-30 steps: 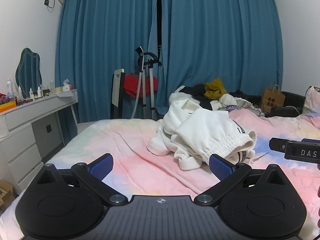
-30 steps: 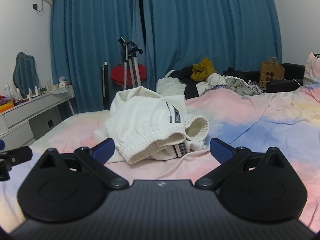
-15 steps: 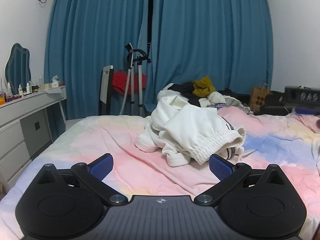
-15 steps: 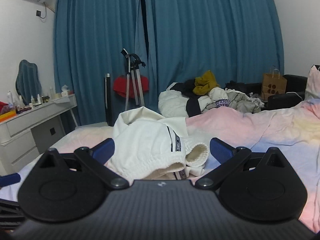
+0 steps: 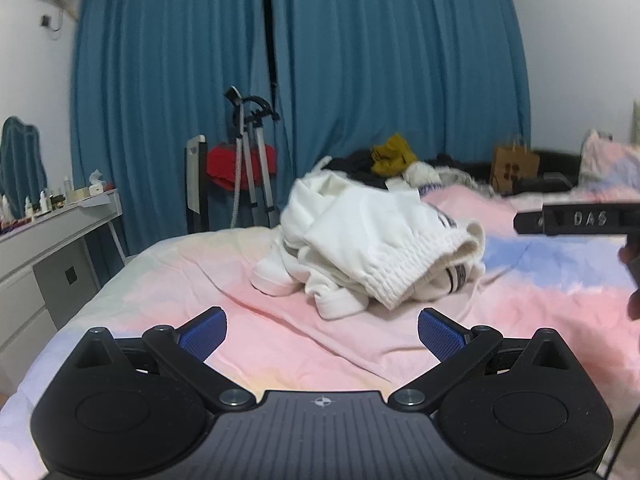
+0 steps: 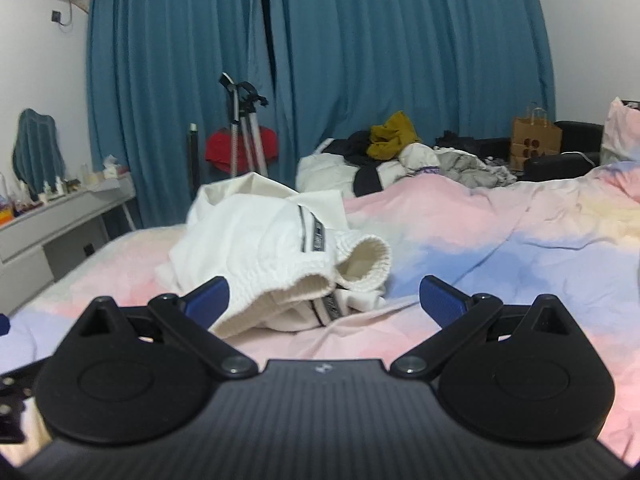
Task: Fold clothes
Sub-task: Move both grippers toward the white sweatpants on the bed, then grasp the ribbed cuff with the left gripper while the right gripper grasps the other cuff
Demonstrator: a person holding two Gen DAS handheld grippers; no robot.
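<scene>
A crumpled white garment (image 5: 372, 244) with an elastic waistband and a dark stripe lies in a heap on the pastel bed (image 5: 200, 280). It also shows in the right wrist view (image 6: 280, 252). My left gripper (image 5: 322, 332) is open and empty, hovering over the bed short of the heap. My right gripper (image 6: 324, 300) is open and empty, close in front of the waistband; its left finger (image 6: 208, 298) overlaps the cloth in view. Part of the right gripper's body (image 5: 580, 220) shows at the right edge of the left wrist view.
A pile of other clothes (image 6: 400, 156) lies at the bed's far side by blue curtains (image 6: 360, 60). A white dresser (image 5: 48, 240) stands left, with a chair and garment steamer (image 5: 248, 160) behind the bed. A paper bag (image 6: 536, 140) sits far right.
Both grippers dipped back toward the bed and the white garment after rising. The right gripper's body dropped lower in the left wrist view. Both stay open.
</scene>
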